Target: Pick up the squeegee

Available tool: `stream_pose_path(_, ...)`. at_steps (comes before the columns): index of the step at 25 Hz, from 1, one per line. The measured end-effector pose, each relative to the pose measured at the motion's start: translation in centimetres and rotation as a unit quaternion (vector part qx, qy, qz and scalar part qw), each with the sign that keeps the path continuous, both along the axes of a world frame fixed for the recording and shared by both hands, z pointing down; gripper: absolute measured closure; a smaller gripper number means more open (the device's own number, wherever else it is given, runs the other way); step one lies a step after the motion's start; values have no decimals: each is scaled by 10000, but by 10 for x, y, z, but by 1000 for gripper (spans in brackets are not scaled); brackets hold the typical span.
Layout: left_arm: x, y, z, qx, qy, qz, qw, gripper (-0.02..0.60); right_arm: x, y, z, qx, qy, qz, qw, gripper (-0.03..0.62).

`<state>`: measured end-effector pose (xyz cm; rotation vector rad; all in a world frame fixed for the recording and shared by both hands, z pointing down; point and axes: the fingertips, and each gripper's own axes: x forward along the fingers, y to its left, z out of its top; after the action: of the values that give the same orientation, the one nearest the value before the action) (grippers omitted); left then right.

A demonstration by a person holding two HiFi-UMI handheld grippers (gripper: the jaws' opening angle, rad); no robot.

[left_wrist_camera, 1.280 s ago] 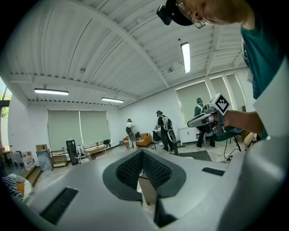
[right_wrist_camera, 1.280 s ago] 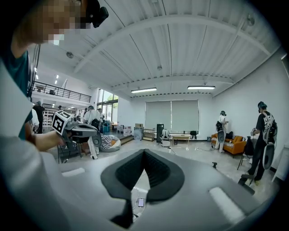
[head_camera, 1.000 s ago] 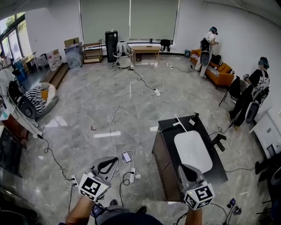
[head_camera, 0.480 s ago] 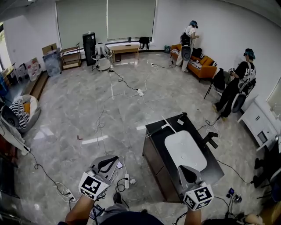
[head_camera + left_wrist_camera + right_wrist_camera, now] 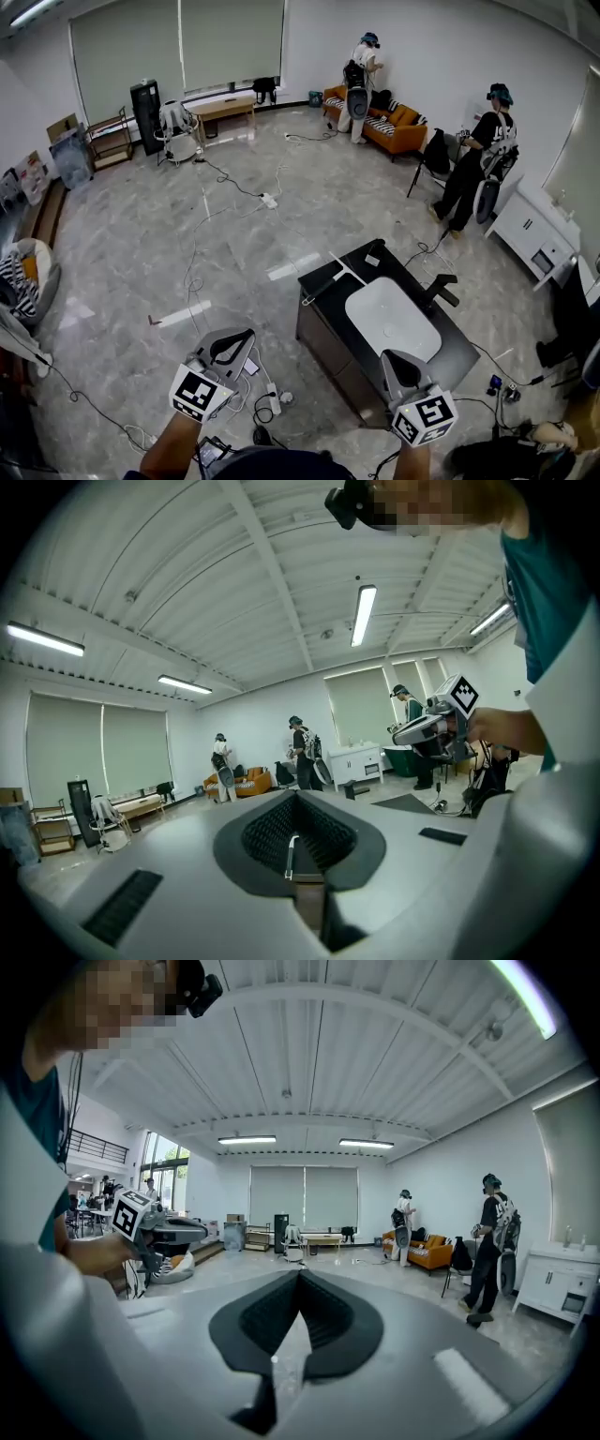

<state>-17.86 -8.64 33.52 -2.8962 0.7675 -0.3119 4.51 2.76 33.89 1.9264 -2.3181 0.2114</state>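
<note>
A thin white squeegee (image 5: pixel 345 272) lies on the far left corner of the black cabinet top (image 5: pixel 464 352), just beyond the white sink basin (image 5: pixel 392 319). My left gripper (image 5: pixel 232 343) is held over the floor to the cabinet's left, jaws shut and empty. Over the cabinet's near end my right gripper (image 5: pixel 397 362) is also shut with nothing in it, well short of the squeegee. In the left gripper view the left gripper (image 5: pixel 295 795) points level across the room. In the right gripper view the right gripper (image 5: pixel 300 1275) does the same. The squeegee shows in neither gripper view.
A black faucet (image 5: pixel 441 288) stands at the sink's right. Cables and a power strip (image 5: pixel 274 394) trail over the marble floor by my feet. Two people (image 5: pixel 473 169) stand at the right, near an orange sofa (image 5: pixel 398 127) and a white cupboard (image 5: pixel 530 239).
The head view has swung to the right, so the cabinet and the room slid leftward in the picture. Both grippers moved along with it and stayed shut.
</note>
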Motion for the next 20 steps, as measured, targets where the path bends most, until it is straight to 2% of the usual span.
stream_pose_path(6,-18,-31,0,-11,113,263,9996,575,-20,-26,-6,54,168,212,9996,585)
stream_pose_path(11,-29,-54,1,-8,167,325,9993,575,-38,-52,-14,60,298,140,9994,585)
stream_pose_path(15,-33,-73,12,-54,126,166,9998,575,-35,-80,-9,88,237,9,9997,585)
stream_pose_path(20,-19,-95,22,-100,34,-145,9998,575,-19,-116,-3,106,192,-374,9991,585)
